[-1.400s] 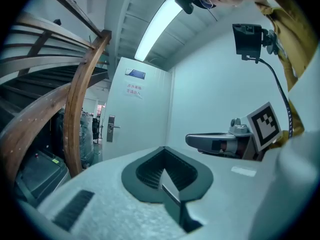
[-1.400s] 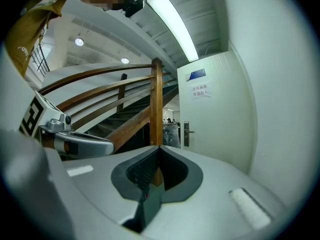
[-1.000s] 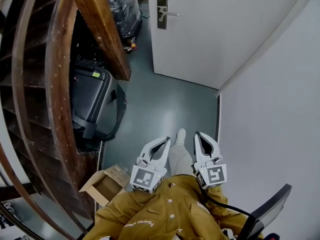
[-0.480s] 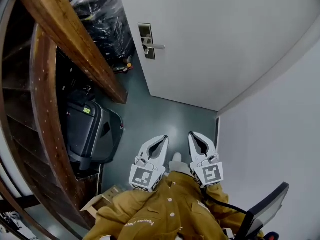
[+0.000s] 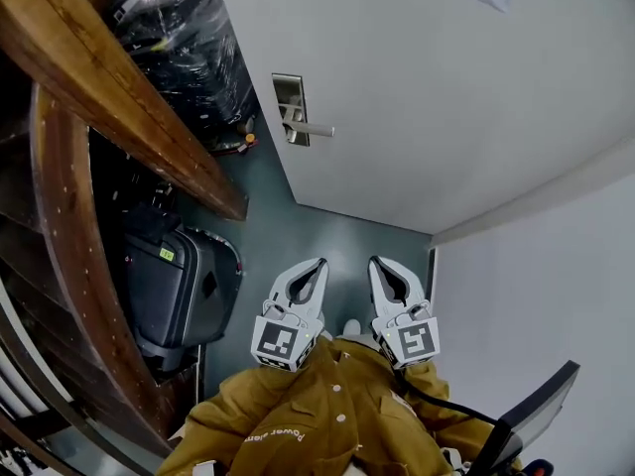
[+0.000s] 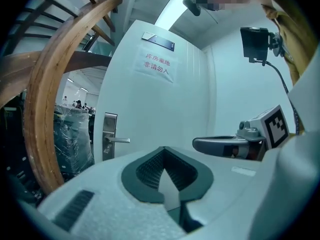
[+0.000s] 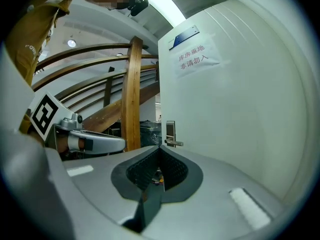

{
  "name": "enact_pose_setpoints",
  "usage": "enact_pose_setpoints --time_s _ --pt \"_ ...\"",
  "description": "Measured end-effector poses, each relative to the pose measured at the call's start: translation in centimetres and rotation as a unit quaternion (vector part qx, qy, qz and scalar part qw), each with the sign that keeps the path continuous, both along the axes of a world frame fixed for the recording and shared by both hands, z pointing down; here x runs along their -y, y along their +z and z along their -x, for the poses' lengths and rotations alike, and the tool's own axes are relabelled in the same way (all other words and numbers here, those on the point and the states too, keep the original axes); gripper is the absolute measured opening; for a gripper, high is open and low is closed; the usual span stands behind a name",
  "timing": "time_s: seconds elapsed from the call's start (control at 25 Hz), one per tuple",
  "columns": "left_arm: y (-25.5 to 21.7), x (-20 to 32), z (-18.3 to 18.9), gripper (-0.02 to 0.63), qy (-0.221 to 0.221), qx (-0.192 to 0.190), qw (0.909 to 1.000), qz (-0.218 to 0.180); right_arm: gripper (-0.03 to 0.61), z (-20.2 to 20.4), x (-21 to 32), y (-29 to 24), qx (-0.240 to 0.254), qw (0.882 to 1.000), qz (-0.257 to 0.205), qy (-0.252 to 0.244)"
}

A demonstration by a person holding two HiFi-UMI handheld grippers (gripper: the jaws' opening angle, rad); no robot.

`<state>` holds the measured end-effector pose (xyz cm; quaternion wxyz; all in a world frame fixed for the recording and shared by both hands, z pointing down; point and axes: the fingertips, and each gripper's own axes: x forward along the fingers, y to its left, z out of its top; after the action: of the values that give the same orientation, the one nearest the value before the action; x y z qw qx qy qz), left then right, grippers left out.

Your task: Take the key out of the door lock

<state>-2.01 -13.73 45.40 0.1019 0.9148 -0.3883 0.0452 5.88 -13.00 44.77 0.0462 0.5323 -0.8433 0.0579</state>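
A white door (image 5: 417, 97) stands ahead, with a metal lock plate (image 5: 289, 102) and a lever handle (image 5: 310, 129) at its left edge. The same plate (image 6: 109, 134) shows small in the left gripper view, and the plate (image 7: 170, 131) shows again in the right gripper view. The key is too small to make out. My left gripper (image 5: 317, 263) and right gripper (image 5: 377, 262) are side by side close to my chest, well short of the door. Both are shut and hold nothing.
A curved wooden stair rail and beam (image 5: 119, 97) fill the left. Under them sit a black suitcase (image 5: 174, 286) and plastic-wrapped goods (image 5: 189, 48). A white wall (image 5: 556, 296) closes the right side. A paper notice (image 6: 157, 66) hangs on the door.
The view has swung up towards the door, so the lock plate sits lower and larger. The cardboard box at the bottom left has left the view. Both grippers stay shut near my chest.
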Motion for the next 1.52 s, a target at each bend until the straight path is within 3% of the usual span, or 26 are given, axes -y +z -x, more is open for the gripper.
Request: enact_pose_setpoints --time_s 0.28,0.52,0.72,0.84,1.08,1.36,1.44,1.48,1.52 --pt "-0.2 7.6 1.6 -0.002 0.017 -0.015 0.9997 0.005 0.006 0.8 8.1 -0.9 -0.018 0.999 -0.012 0.030" --pt "-0.4 10.1 0.9 -0.002 0.009 -0.023 0.9996 0.011 0.006 -1.3 14.4 -3.8 -0.069 0.996 -0.052 0.025" --pt "-0.3 11.6 1.5 -0.002 -0.020 -0.030 0.9992 0.017 0.006 -4.2 22.8 -7.2 -0.161 0.979 -0.111 0.054" --pt "0.3 12.1 2.1 -0.002 -0.039 -0.036 0.9983 0.025 0.006 -5.9 27.9 -7.9 -0.181 0.969 -0.132 0.101" --pt "1.1 13.0 2.6 -0.002 -0.057 -0.041 0.9969 0.035 0.006 -9.4 32.4 -6.4 -0.171 0.968 -0.092 0.161" --pt "3.1 15.8 3.9 -0.002 -0.083 -0.053 0.9934 0.058 0.006 -9.9 32.8 -5.4 -0.168 0.967 -0.084 0.171" --pt "5.1 17.7 4.1 -0.002 -0.083 -0.086 0.9879 0.099 0.006 -9.9 32.9 -5.6 -0.166 0.967 -0.082 0.173" --pt "6.7 19.1 4.3 -0.002 -0.083 -0.124 0.9792 0.137 0.006 -9.9 33.0 -5.6 -0.164 0.968 -0.081 0.173" --pt "8.6 20.8 4.6 -0.002 -0.086 -0.176 0.9636 0.182 0.006 -9.9 33.0 -5.7 -0.161 0.969 -0.080 0.172"
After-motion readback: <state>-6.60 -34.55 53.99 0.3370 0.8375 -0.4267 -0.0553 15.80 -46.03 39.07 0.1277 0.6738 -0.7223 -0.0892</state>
